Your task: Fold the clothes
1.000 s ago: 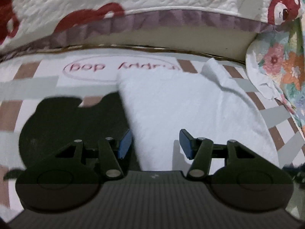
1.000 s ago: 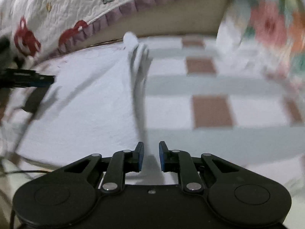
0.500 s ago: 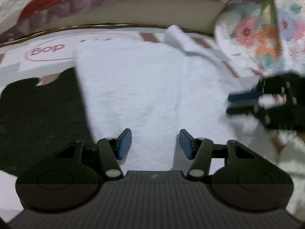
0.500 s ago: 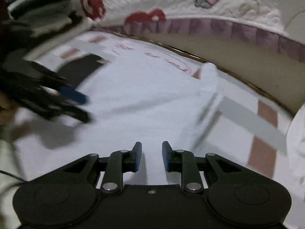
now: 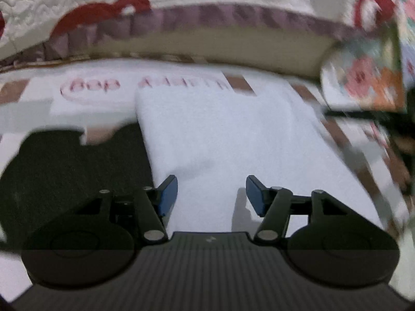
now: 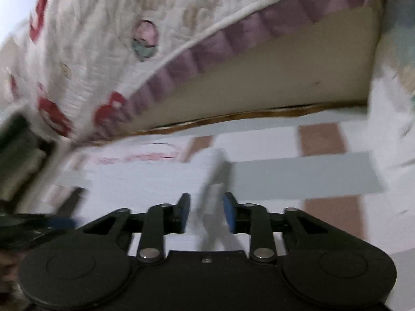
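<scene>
A white cloth (image 5: 220, 134) lies folded into a long strip on the checked mat (image 5: 31, 106). My left gripper (image 5: 211, 194) hangs over its near end, jaws opening, nothing between the pads. A dark garment (image 5: 64, 171) lies flat to the left of the strip. In the right wrist view the white cloth (image 6: 145, 181) has a raised ridge at its right edge. My right gripper (image 6: 206, 212) straddles that ridge with its jaws opening, and the pads stand clear of the fabric. The left gripper's fingers (image 6: 52, 224) show as a blur at the left edge.
A quilt with red prints and a purple ruffle (image 5: 207, 18) hangs over a beige bed side (image 6: 285, 83) just behind the mat. A floral cloth (image 5: 363, 83) is bunched at the right. Red lettering (image 5: 103, 85) marks the mat beyond the garments.
My right gripper swung round toward the bed side, its jaws widened, and the cloth's ridge now stands between them. It has left the left wrist view, which has shifted back left.
</scene>
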`<state>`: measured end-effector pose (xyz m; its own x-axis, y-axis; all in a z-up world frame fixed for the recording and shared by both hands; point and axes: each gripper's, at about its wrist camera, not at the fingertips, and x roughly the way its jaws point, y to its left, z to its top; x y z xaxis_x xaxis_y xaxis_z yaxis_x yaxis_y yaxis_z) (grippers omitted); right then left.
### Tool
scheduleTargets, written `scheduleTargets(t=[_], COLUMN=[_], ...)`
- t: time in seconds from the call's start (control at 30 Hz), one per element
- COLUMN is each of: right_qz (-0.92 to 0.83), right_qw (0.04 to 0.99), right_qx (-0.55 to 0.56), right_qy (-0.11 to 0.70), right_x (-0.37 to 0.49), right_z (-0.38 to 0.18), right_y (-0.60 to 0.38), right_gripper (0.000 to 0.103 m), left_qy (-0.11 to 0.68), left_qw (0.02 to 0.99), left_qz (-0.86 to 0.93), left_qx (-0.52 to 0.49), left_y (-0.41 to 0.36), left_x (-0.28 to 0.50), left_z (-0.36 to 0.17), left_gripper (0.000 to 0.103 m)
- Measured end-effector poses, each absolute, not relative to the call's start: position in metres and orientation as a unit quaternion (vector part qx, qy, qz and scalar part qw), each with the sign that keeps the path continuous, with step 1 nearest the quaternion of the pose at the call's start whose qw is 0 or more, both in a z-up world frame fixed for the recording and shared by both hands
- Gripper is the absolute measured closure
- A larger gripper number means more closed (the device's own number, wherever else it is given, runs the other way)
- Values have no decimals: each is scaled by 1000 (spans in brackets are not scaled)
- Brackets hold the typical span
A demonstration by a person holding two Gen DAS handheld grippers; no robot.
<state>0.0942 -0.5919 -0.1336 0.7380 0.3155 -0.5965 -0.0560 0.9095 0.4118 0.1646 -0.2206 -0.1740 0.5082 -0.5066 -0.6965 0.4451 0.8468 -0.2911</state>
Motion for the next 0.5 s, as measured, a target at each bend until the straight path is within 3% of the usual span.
scheduleTargets(t=[0.07,0.13,0.2,0.27,0.3,0.33,0.4,0.5], right_qz=[116,113,68,47,52,57,91,117], right_qw=[905,904,902,900,901,901,908,913], right_qx=[200,183,173,181,195,209,185,160], right_qy=[356,368,391,394,385,375,364,355], right_x=[102,114,128,138,139,141,142,147], right_z=[-136,-141,-151,-159,-161,-163,-161,-161], right_y=[-583,-572,-567,-567,-570,-572,-566,-563], right_gripper=[49,48,35,33,34,36,79,87], left_qy=[399,399,411,423,423,424,403,387], left_qw=[888,898,894,883,880,877,883,894], left_qz=[-226,-186,-177,-202,-215,-227,-239,-224], left_qx=[-25,-16,-23,-31,-22,-13,27,19], left_y=[-227,-234,-236,-234,-234,-234,-235,-229], left_x=[185,206,226,235,235,236,231,230], left_z=[-173,-180,-188,-192,-191,-191,-182,-181], left_gripper=[36,31,31,39,71,86,91,90])
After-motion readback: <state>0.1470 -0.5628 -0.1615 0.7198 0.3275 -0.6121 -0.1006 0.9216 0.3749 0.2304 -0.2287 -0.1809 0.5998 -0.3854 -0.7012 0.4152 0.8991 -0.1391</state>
